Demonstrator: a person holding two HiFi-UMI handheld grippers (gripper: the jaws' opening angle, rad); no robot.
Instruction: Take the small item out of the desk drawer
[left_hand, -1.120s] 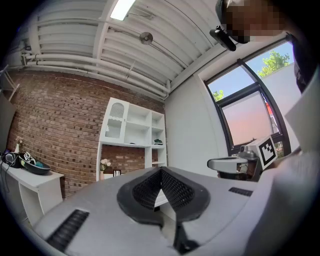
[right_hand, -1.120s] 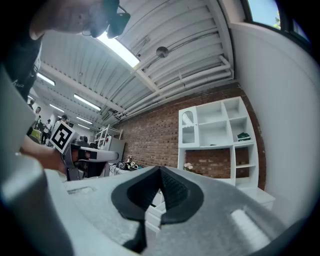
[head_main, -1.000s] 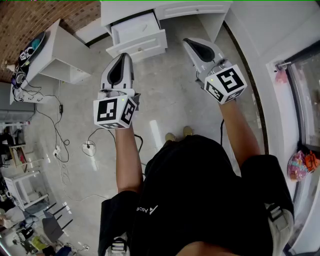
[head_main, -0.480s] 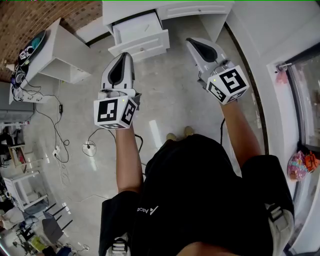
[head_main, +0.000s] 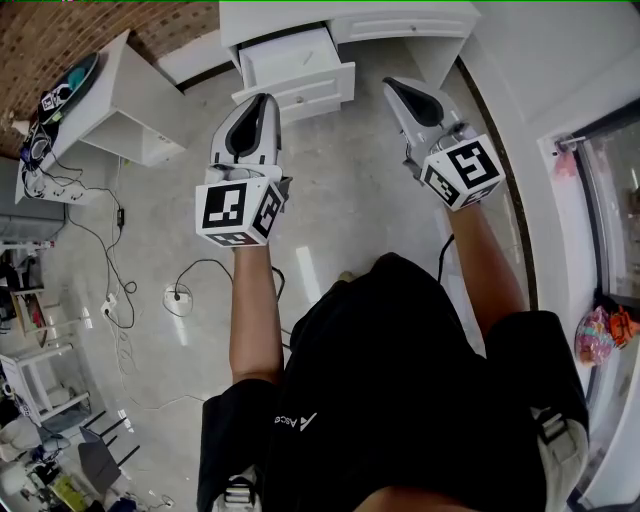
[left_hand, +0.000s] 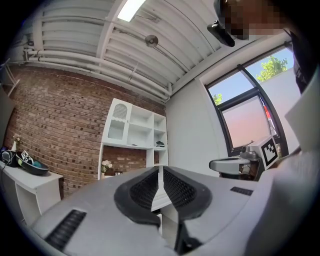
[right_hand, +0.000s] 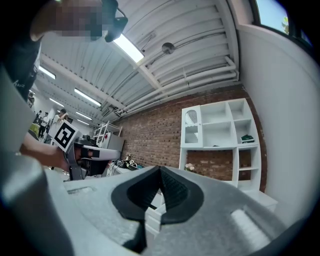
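head view shows both grippers held out over the light floor (head_main: 350, 200), in front of a white desk (head_main: 400, 22). the drawer (head_main: 300, 98) is pulled out at the left of the desk's front. it lies just beyond the tip of the left gripper (head_main: 263, 98) and is not touched by it. the drawer's inside is seen only as bare white, and the small item cannot be made out in it. the right gripper (head_main: 393, 84) is held near the desk's front edge, to the right of the drawer. in the left gripper view the jaws are parted by a thin slit, having just been opening, and nothing is held between them. in the right gripper view the jaws are closed tip to tip, with nothing gripped. a white shelf unit (right_hand: 220, 135) is seen against a brick wall (right_hand: 155, 135).
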